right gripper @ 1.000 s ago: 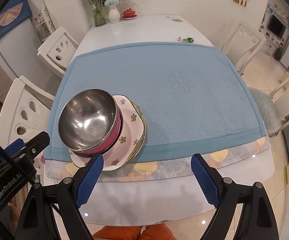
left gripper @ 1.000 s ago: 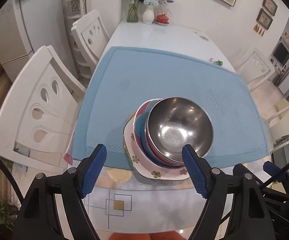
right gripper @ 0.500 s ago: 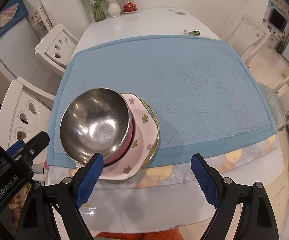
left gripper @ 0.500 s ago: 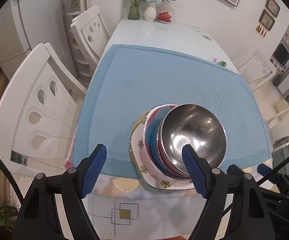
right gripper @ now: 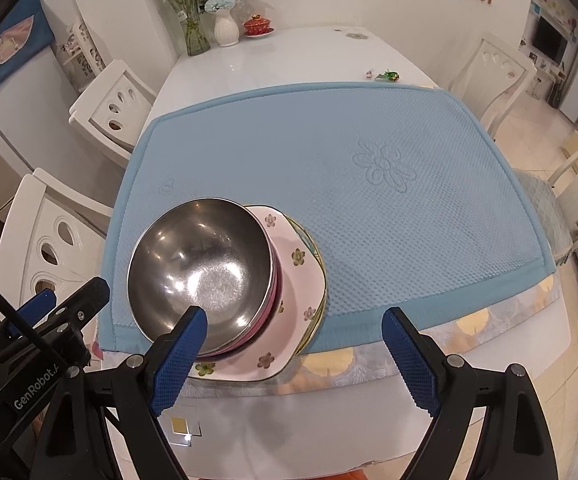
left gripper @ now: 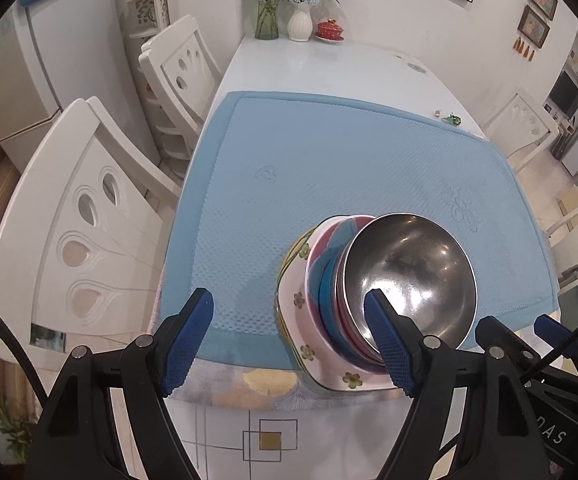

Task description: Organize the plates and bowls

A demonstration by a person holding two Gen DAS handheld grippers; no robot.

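Two grippers: both hang above the near edge of the table, pointing steeply down at one stack of dishes.
Left gripper (left gripper: 289,320): jaws apart, nothing between the pads; its right-hand blue pad overlaps the stack in the left wrist view, contact not clear.
Right gripper (right gripper: 295,340): jaws wide apart, nothing gripped; its left-hand blue pad overlaps the steel bowl's near rim in the right wrist view, contact not clear.
Steel bowl (left gripper: 413,276): top of the stack, upright, empty, shiny inside.
Pink bowl (right gripper: 275,288): directly under the steel bowl, only its rim edge showing.
Blue bowl (left gripper: 327,284): nested lower, seen as a band in the left wrist view.
Floral plate (right gripper: 301,264): pale pink, squarish, small flower prints, carrying the bowls.
Lower plate (right gripper: 316,248): yellow-green rim peeking from under the floral plate.
Blue mat (right gripper: 369,200): textured, covers most of the near table; stack sits on its near left corner, overhanging the mat's front edge.
Table (left gripper: 329,68): white, glossy.
Far end of table: white vase (right gripper: 225,30) with flowers, glass vase (right gripper: 195,34), red lidded cup (right gripper: 257,24).
White chairs (left gripper: 89,220): along both sides.
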